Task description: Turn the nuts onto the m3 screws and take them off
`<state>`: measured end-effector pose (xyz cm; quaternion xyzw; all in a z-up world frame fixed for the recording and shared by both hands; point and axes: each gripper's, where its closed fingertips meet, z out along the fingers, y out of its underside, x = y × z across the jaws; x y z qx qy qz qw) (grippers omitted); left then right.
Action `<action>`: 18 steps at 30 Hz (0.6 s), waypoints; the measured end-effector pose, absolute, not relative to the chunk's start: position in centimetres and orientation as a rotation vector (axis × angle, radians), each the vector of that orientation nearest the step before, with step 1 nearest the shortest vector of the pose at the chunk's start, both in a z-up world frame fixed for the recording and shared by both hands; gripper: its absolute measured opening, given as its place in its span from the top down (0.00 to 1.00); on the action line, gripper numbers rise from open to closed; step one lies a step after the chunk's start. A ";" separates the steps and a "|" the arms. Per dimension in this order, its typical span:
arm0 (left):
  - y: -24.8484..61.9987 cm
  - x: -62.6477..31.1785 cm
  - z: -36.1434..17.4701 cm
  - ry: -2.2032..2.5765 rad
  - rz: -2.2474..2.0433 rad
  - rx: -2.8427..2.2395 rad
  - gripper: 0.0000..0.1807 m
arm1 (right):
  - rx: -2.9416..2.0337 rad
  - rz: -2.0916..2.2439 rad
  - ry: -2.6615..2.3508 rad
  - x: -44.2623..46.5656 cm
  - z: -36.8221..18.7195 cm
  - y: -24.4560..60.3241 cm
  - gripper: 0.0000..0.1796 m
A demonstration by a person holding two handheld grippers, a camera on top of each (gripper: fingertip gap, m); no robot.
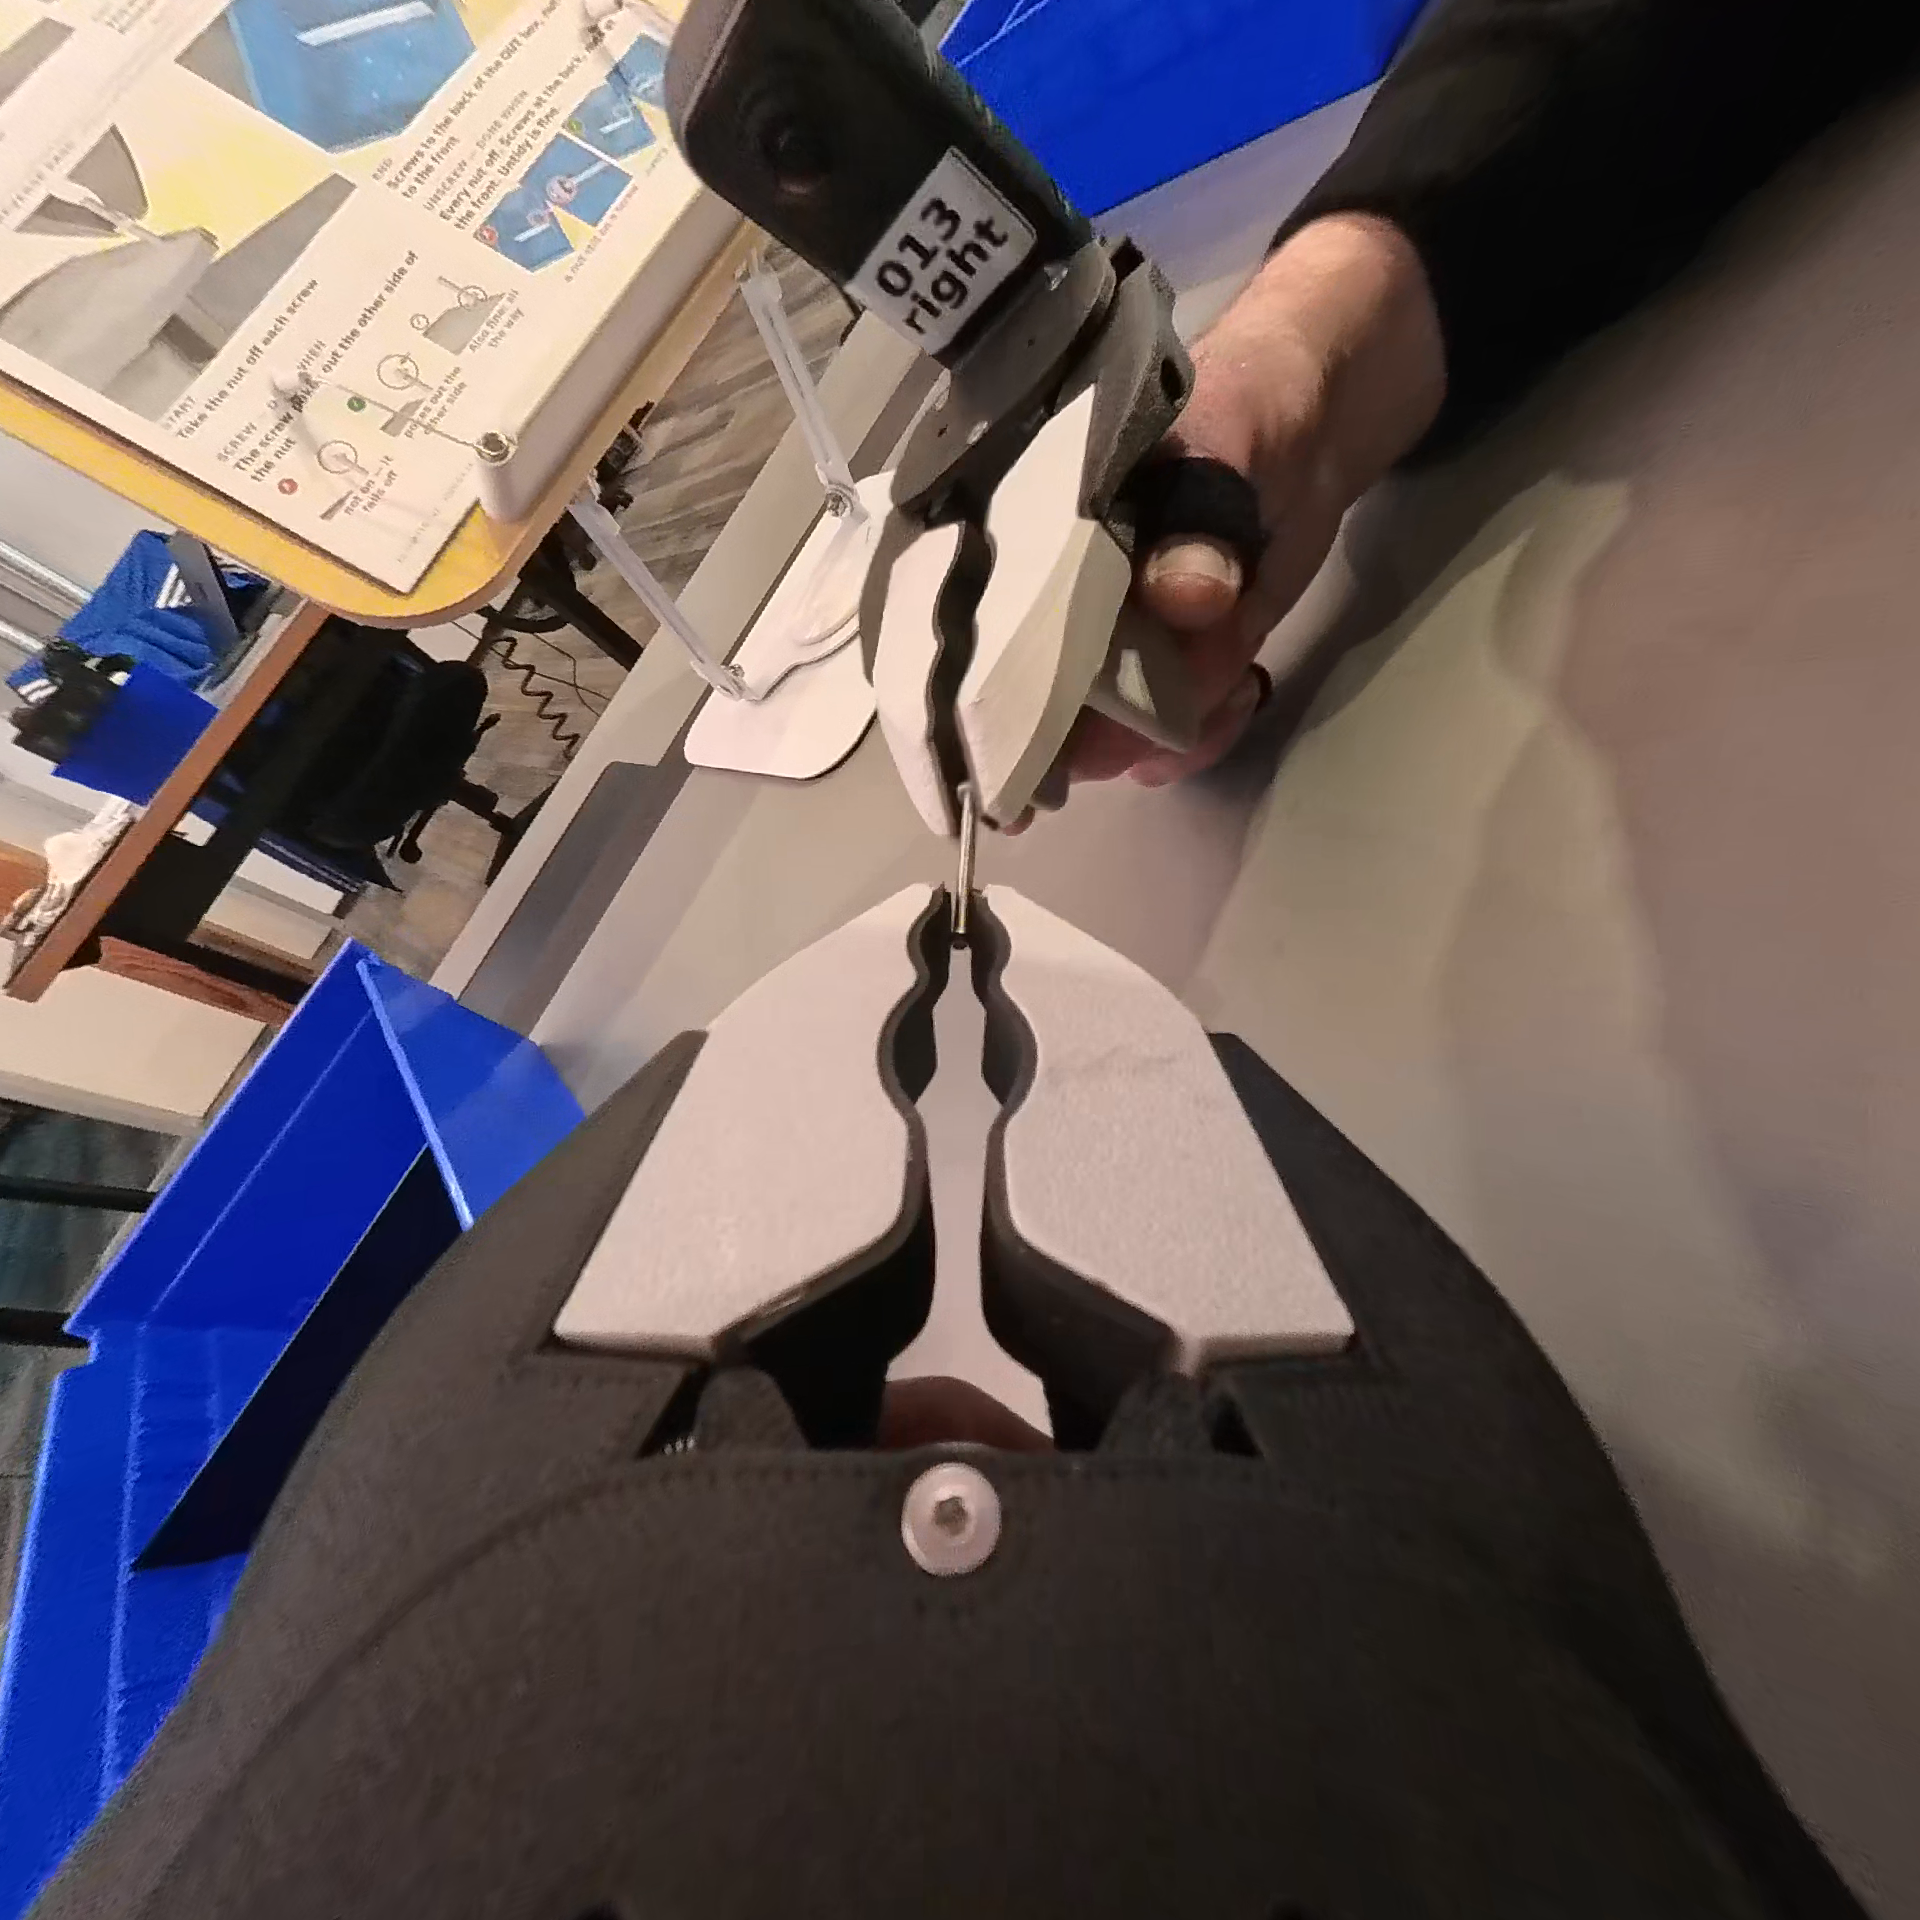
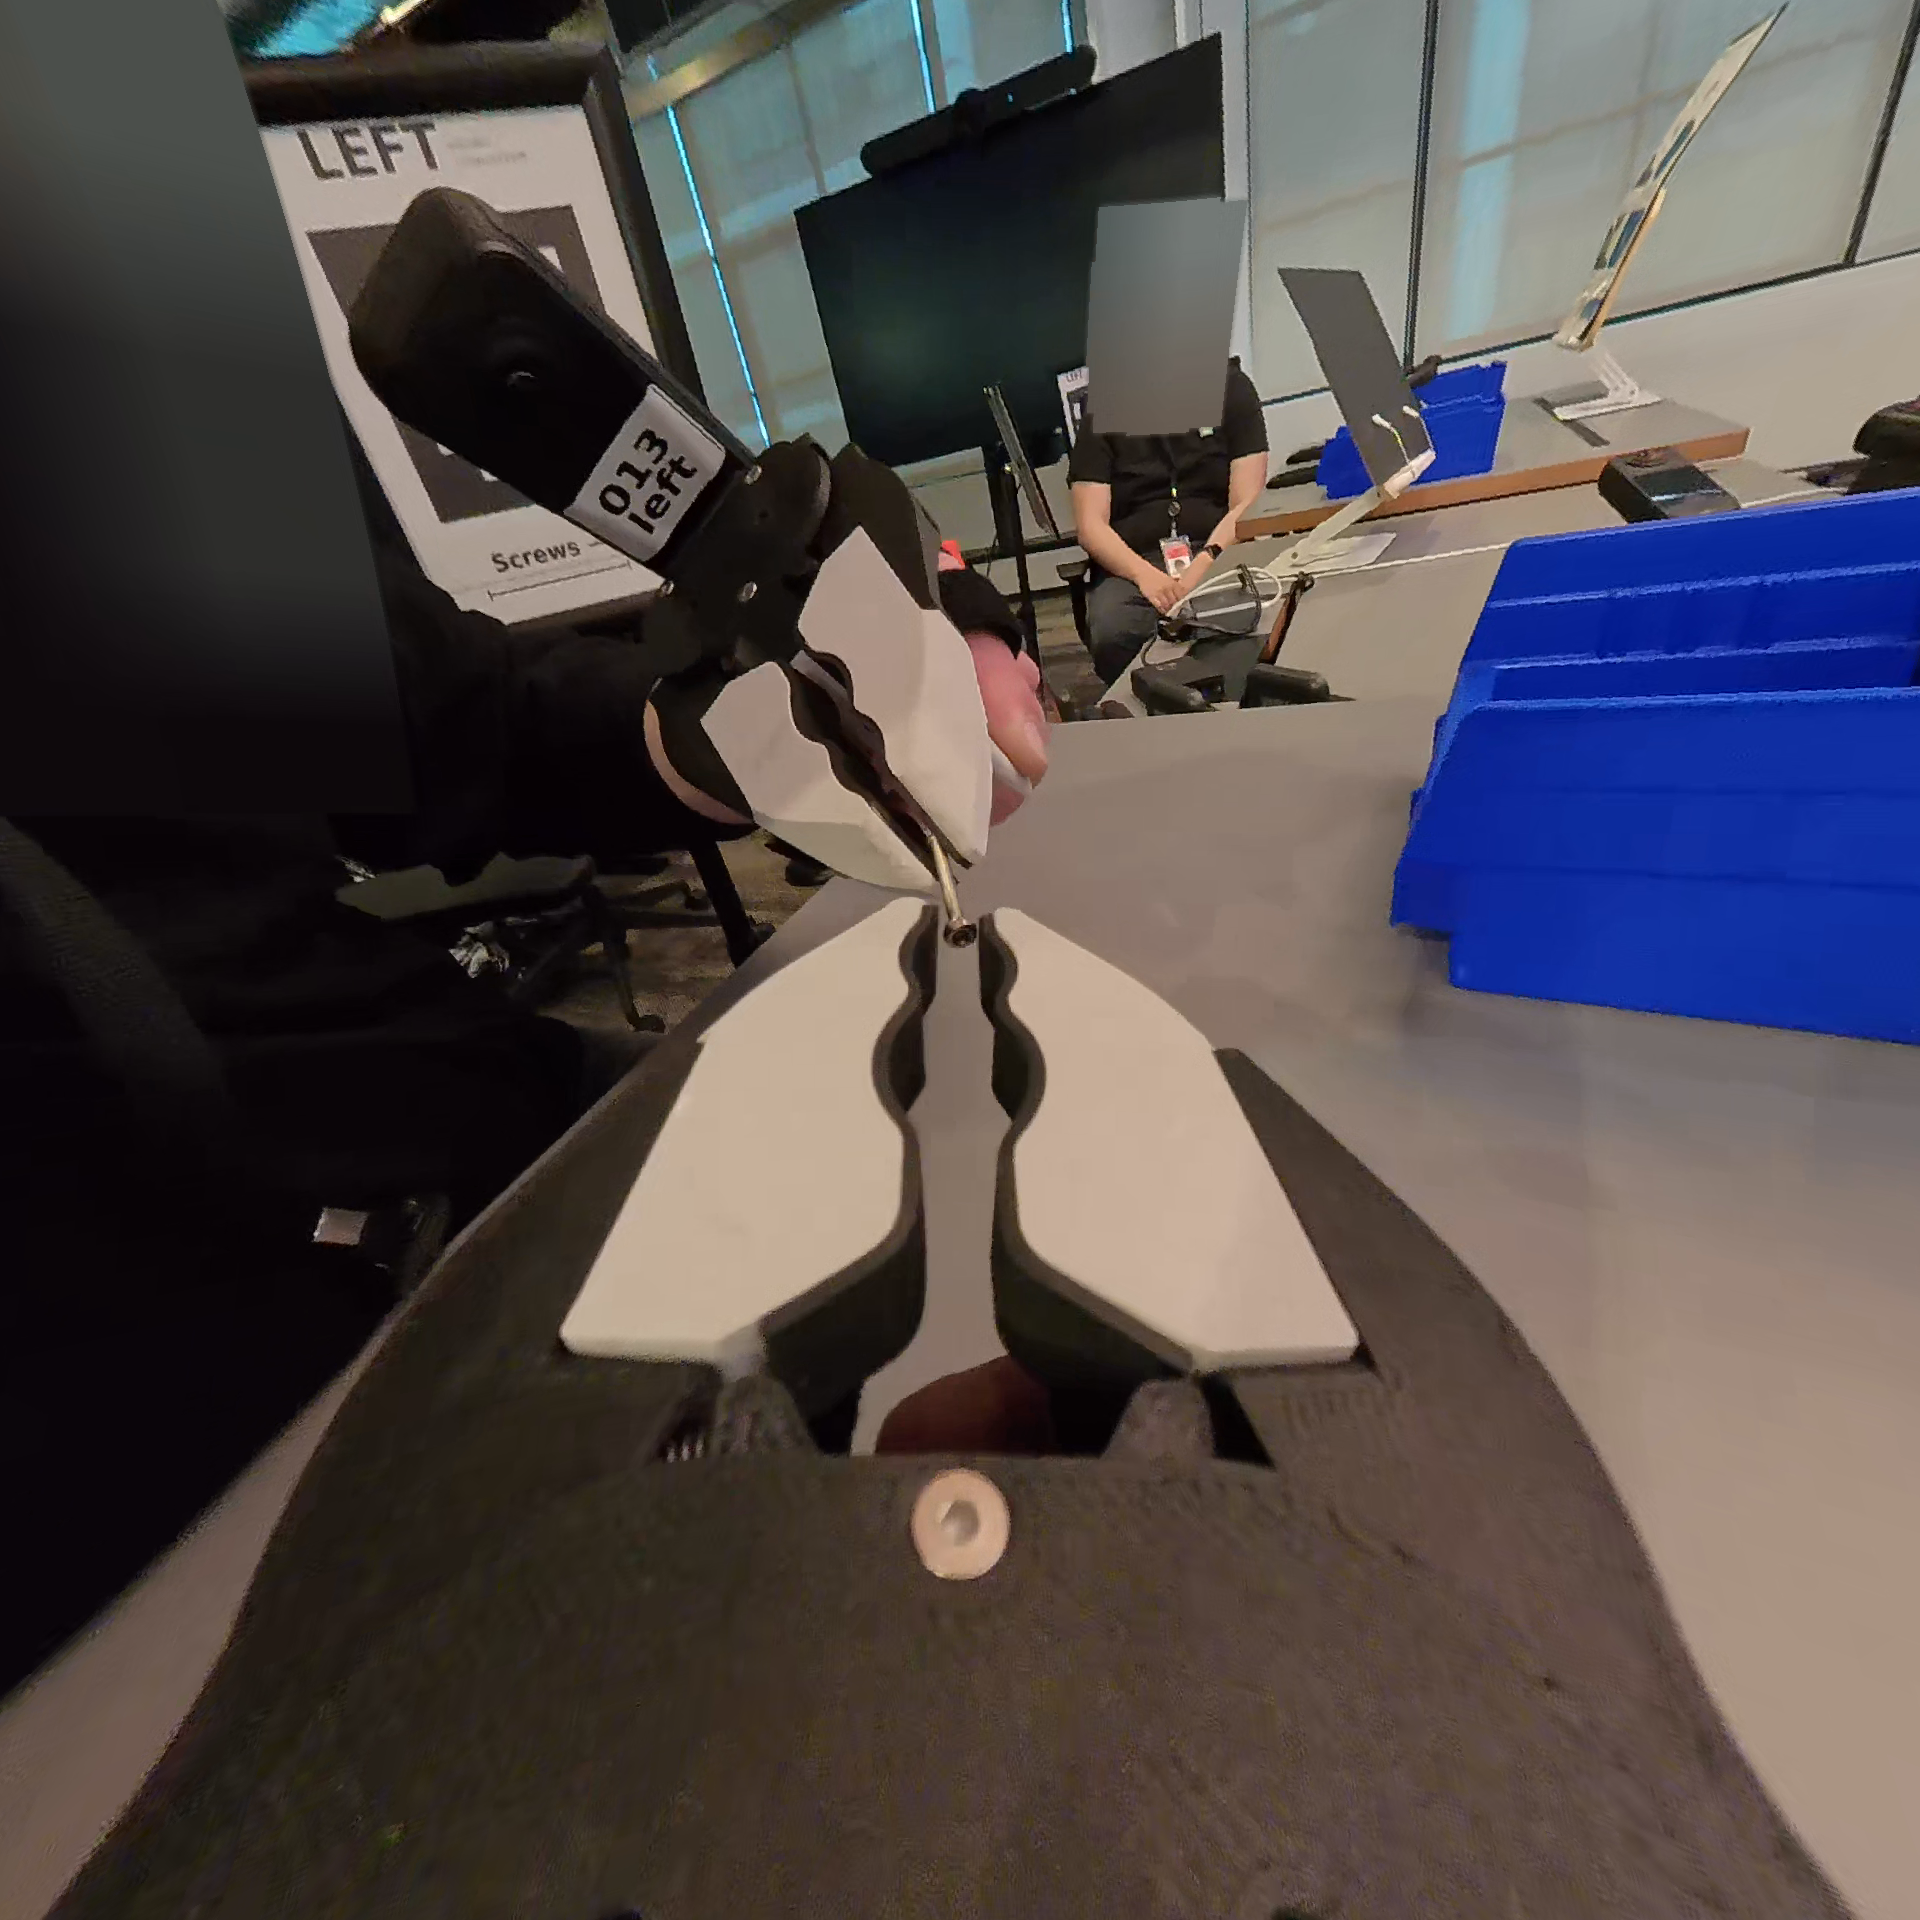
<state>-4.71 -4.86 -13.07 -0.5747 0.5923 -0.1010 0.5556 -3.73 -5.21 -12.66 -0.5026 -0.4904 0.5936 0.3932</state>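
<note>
Both sets of jaws were clamped down on the same little screw (image 1: 966, 862). It bridged the gap between the two tips, up in the air over the grey table (image 2: 1299, 852). The left gripper (image 1: 961, 909) had its tips pinched on one end of the shank. The right gripper (image 2: 956, 920) was closed in around the other end, where a small round bit sat right between its tips. Could've been the nut or the screw head, honestly too tiny for me to tell. I also couldn't tell how far any nut was threaded on.

My guess is they were mid-twist, one side holding and the other turning.

Stuff I'd worry about:
- The two grippers met at an angle, not in line. Twisting like that could lever the screw out of one pinch.
- So little metal was held at each end that easing off to re-grip might let it drop.
- If it fell it'd likely bounce off the table edge near the person's hands (image 1: 1299, 468) rather than land in the blue bins (image 2: 1683, 831) off to the side.

An instruction board (image 1: 312, 260) stood propped behind.
</note>
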 end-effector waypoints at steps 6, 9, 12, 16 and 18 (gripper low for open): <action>-4.6 -4.8 -13.0 1.382 -0.254 -1.360 0.98 | -1.259 1.490 -1.245 -3.6 -12.7 -5.0 0.90; -4.7 -4.7 -12.9 1.371 -0.289 -1.361 0.98 | -1.243 1.476 -1.234 -3.4 -12.4 -4.7 0.88; -4.5 -4.5 -12.8 1.354 -0.325 -1.364 0.98 | -1.227 1.429 -1.212 -3.0 -12.1 -4.0 0.88; -4.3 -4.0 -12.8 1.323 -0.401 -1.364 0.98 | -1.217 1.299 -1.161 -1.9 -11.6 -2.8 0.88; -4.4 -3.4 -12.6 1.320 -0.429 -1.343 0.98 | -1.223 1.212 -1.123 -1.0 -11.6 -2.4 0.89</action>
